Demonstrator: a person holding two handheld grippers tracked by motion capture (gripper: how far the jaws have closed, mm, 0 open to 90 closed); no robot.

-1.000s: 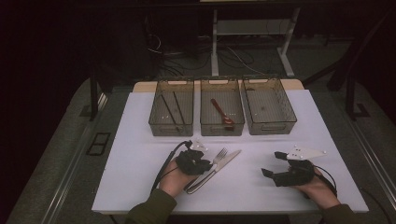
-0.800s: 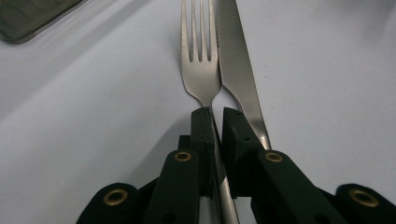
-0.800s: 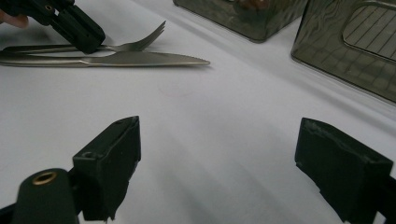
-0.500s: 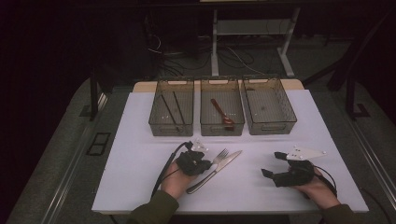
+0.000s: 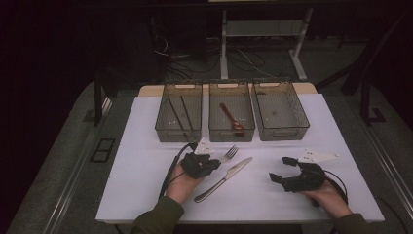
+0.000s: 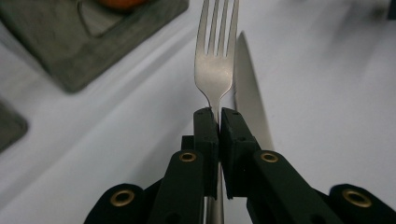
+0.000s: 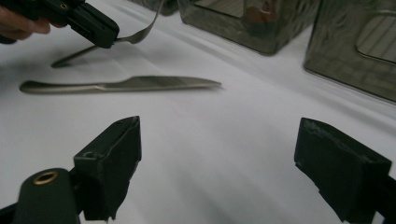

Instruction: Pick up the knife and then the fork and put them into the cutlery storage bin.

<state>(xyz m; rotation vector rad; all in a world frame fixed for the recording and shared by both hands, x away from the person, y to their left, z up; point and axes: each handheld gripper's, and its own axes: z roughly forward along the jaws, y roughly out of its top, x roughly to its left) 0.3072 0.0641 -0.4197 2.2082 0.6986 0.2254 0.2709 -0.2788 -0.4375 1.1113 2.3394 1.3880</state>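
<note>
Steel fork pinched in left claw

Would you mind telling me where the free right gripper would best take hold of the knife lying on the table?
Probably the handle of the knife, the thicker rounded end nearest the person. It lies flat and diagonal, blade tip up and right beside the fork that the left gripper pinches. The open right gripper should likely come from above, jaws straddling the handle across its width, clear of the left gripper.
</note>
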